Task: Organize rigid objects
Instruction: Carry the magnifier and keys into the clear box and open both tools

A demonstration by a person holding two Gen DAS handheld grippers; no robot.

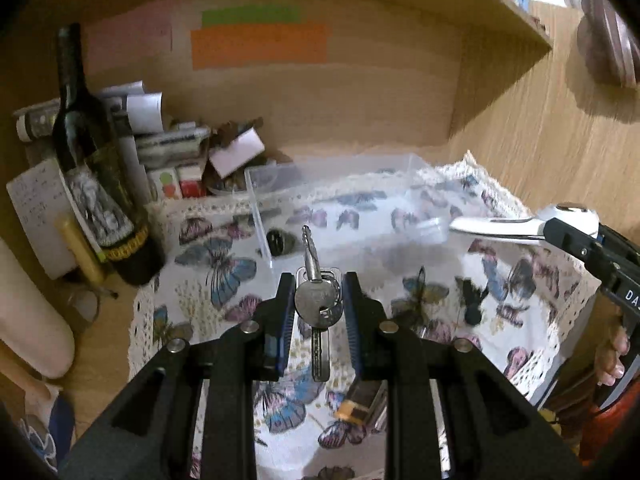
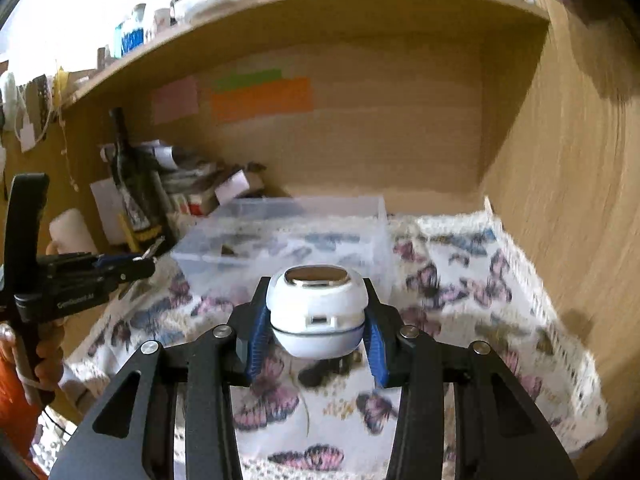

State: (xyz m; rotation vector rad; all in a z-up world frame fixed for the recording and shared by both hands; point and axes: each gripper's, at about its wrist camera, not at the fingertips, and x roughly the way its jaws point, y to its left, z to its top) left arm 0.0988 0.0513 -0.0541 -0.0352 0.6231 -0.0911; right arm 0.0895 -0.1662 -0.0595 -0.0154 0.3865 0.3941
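My left gripper (image 1: 319, 286) is shut on a bunch of silver keys (image 1: 318, 304), held above the butterfly cloth (image 1: 520, 280) in front of the clear plastic box (image 1: 256, 184). A dark ring-like object (image 1: 279, 241) lies inside the box. My right gripper (image 2: 318, 316) is shut on a white rounded device (image 2: 318, 308) with a metal top, just short of the clear box (image 2: 280, 232). The right gripper with the white device also shows at the right of the left wrist view (image 1: 552, 224). The left gripper shows at the left of the right wrist view (image 2: 140, 266).
A dark wine bottle (image 1: 96, 168) stands at the left beside papers and small boxes (image 1: 172, 140). A black hair clip (image 1: 474, 300) and an orange-black object (image 1: 360, 404) lie on the cloth. A wooden shelf (image 1: 480, 8) hangs overhead; a wooden wall (image 2: 580, 200) is on the right.
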